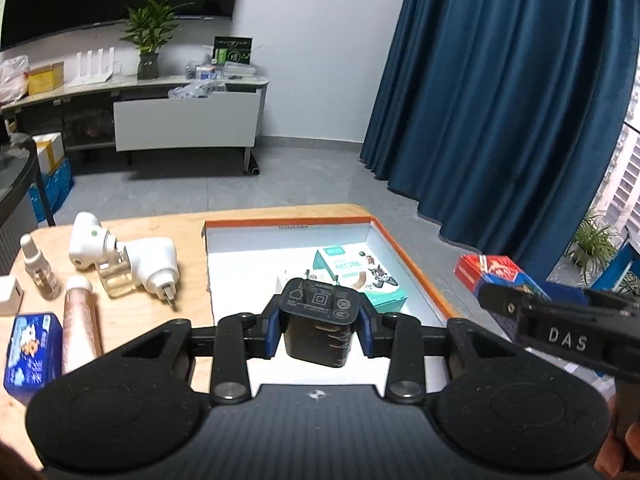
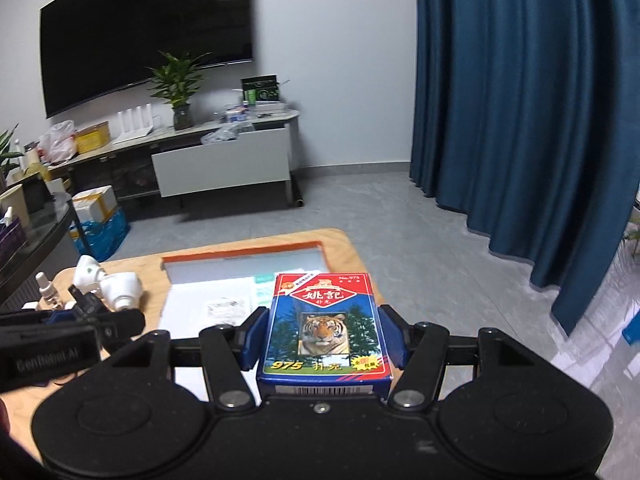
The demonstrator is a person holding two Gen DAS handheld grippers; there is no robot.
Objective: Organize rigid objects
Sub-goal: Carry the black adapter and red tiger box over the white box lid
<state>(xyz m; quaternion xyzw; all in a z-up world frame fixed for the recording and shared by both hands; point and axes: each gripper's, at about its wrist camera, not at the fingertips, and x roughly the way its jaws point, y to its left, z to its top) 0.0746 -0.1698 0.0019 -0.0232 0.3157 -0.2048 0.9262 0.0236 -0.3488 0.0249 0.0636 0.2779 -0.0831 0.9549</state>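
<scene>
Right wrist: card box (image 2: 324,328) lengthwise along gripper (image 2: 325,338), title forward.

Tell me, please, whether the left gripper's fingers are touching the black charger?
Touching. In the left wrist view, the blue pads of the left gripper press against both sides of the black charger, with no gap, holding it above the orange-rimmed box.

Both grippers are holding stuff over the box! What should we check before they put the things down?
1. Left gripper shut on the black charger: ok.
2. Right gripper shut on the tiger card box: ok.
3. White tray has bare floor for both: ok.
4. Charger clear of the green carton below: cannot tell.
5. Grippers apart from each other: ok, but close.
</scene>
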